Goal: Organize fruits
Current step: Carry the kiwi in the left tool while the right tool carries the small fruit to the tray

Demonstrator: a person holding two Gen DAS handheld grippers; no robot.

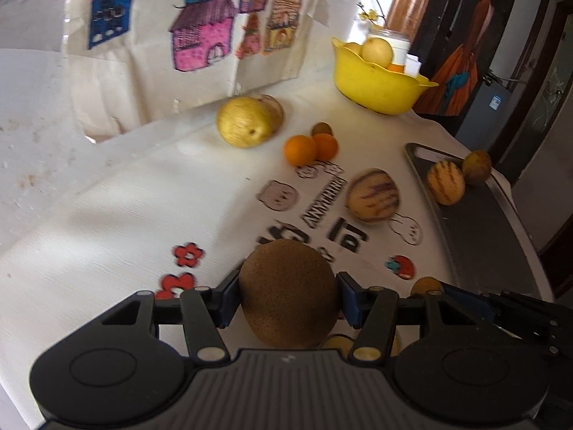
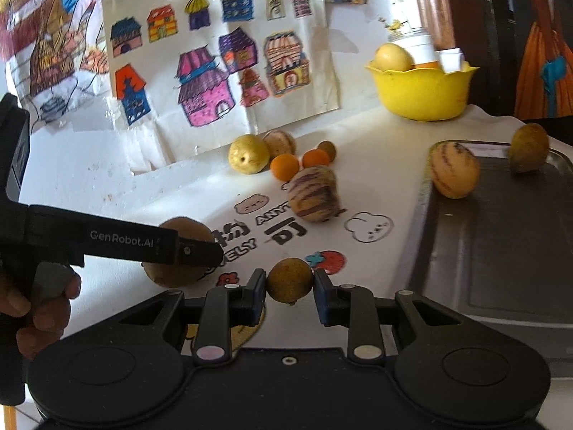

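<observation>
Kiwi (image 1: 288, 292) clamped betw. pads of left gripper (image 1: 288, 297), held above the printed cloth (image 1: 107, 236). Right gripper (image 2: 290, 281) clenched on small brownish-yellow fruit (image 2: 290, 280), near left of grey tray (image 2: 501, 251). Striped melon (image 2: 454, 170) sits at tray's far left w/ another fruit.

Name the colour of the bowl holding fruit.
Yellow bowl; clearest in the right wrist view.

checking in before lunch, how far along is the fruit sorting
Partly done. On the dark tray sit a striped melon and a brownish fruit. In hand: the left tongs grip a kiwi, the right tongs a small round brown fruit. Left on the cloth: another striped melon, a yellow pear, two oranges and a few more behind them.
</observation>
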